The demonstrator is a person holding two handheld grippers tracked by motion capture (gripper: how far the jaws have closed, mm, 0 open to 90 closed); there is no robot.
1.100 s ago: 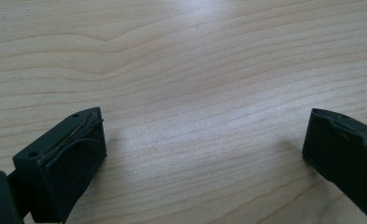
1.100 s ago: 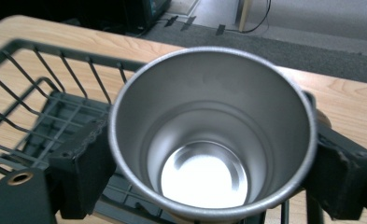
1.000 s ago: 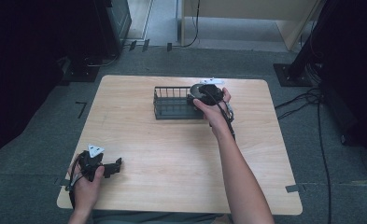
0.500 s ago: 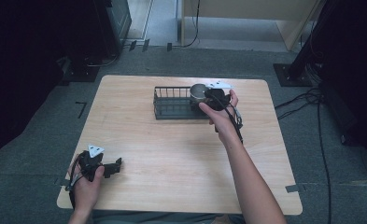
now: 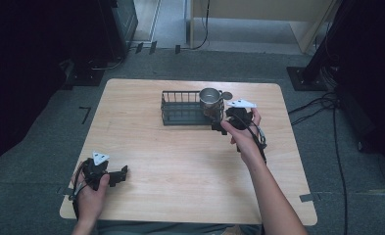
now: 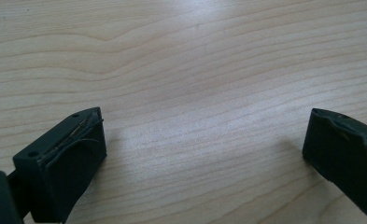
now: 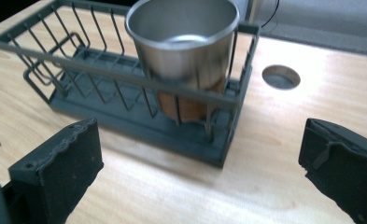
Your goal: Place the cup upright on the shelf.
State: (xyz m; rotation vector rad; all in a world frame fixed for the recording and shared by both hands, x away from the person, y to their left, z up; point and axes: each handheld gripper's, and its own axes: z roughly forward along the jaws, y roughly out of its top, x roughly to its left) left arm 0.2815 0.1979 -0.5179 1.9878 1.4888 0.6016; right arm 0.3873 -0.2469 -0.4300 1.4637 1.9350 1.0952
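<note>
The table (image 5: 190, 161) was pale wood with smooth, faintly glossy grain. The cup (image 7: 183, 39) was brushed, shiny metal. The rack (image 7: 102, 88) was matt dark-coated wire. The jaws looked matt black, rough-edged.

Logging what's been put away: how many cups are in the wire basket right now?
1. A metal cup stands upright at the right end of the wire basket, just ahead of the open right claw. The rest of the basket looks empty, with nothing apparently hidden.
</note>
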